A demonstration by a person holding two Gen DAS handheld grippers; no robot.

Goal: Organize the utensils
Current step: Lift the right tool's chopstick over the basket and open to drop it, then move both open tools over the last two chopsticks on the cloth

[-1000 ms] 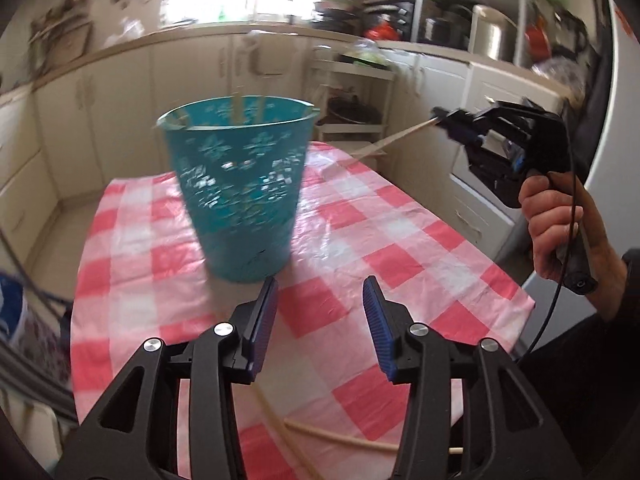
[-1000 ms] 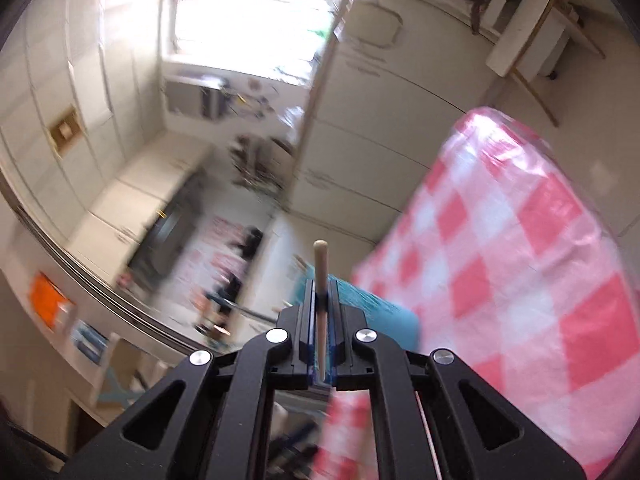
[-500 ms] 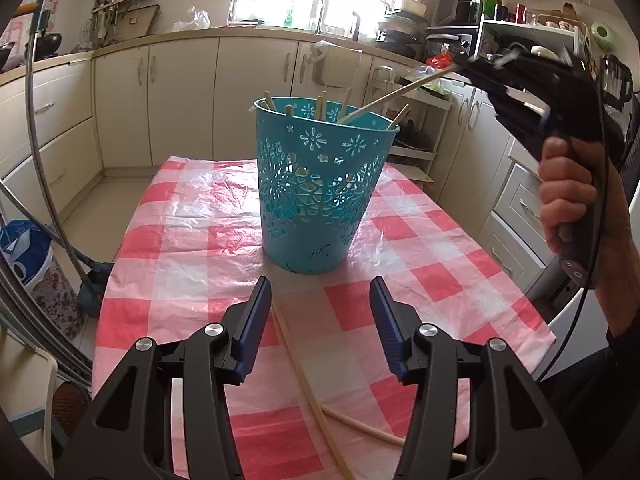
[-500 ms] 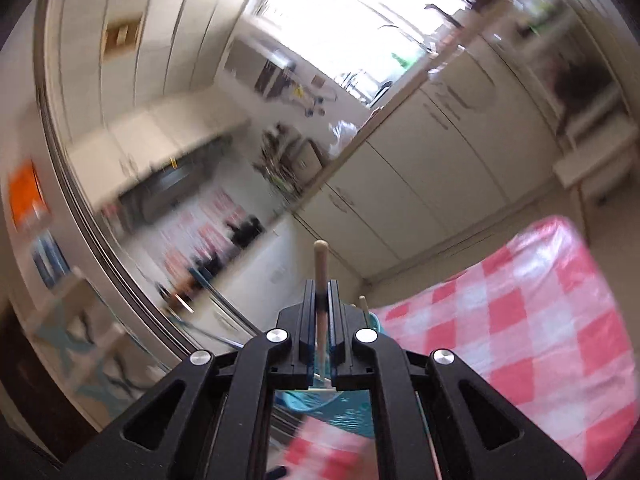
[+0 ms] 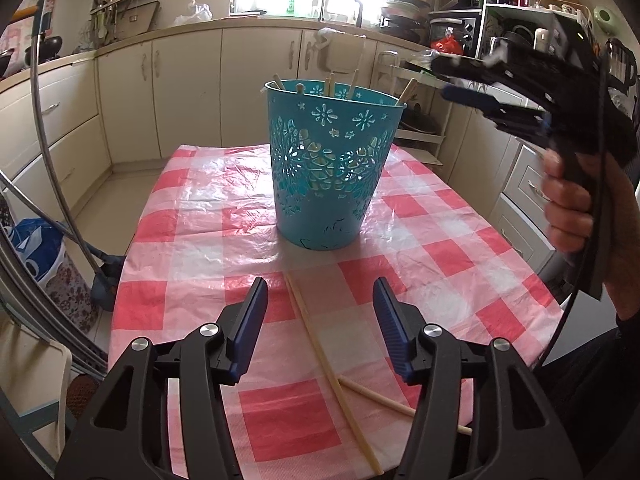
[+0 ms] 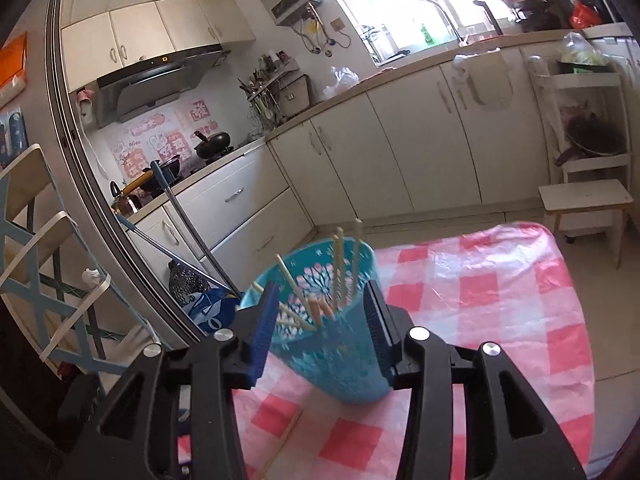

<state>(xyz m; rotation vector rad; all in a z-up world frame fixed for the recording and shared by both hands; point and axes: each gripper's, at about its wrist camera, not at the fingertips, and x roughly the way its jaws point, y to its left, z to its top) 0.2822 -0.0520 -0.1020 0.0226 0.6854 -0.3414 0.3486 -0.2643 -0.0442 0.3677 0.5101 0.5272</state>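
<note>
A teal perforated basket (image 5: 332, 168) stands upright in the middle of the checked table and holds several wooden chopsticks (image 5: 354, 82). It also shows in the right wrist view (image 6: 340, 344), with the chopsticks (image 6: 339, 268) sticking up. Two loose chopsticks (image 5: 328, 364) lie crossed on the cloth in front of the basket. My left gripper (image 5: 320, 324) is open and empty, low over those loose chopsticks. My right gripper (image 6: 322, 328) is open and empty, just above and beside the basket's rim; it also shows in the left wrist view (image 5: 472, 88), right of the basket.
The red-and-white checked tablecloth (image 5: 200, 216) covers a small table with edges close on all sides. Kitchen cabinets (image 5: 180, 92) run behind. A mop handle (image 5: 52, 152) and a blue bag (image 5: 36, 248) stand at the left. A white shelf stool (image 6: 584, 200) is past the table.
My right gripper carried a chopstick to the basket, opened and let it drop in. My left gripper drew back slightly and stayed open.
</note>
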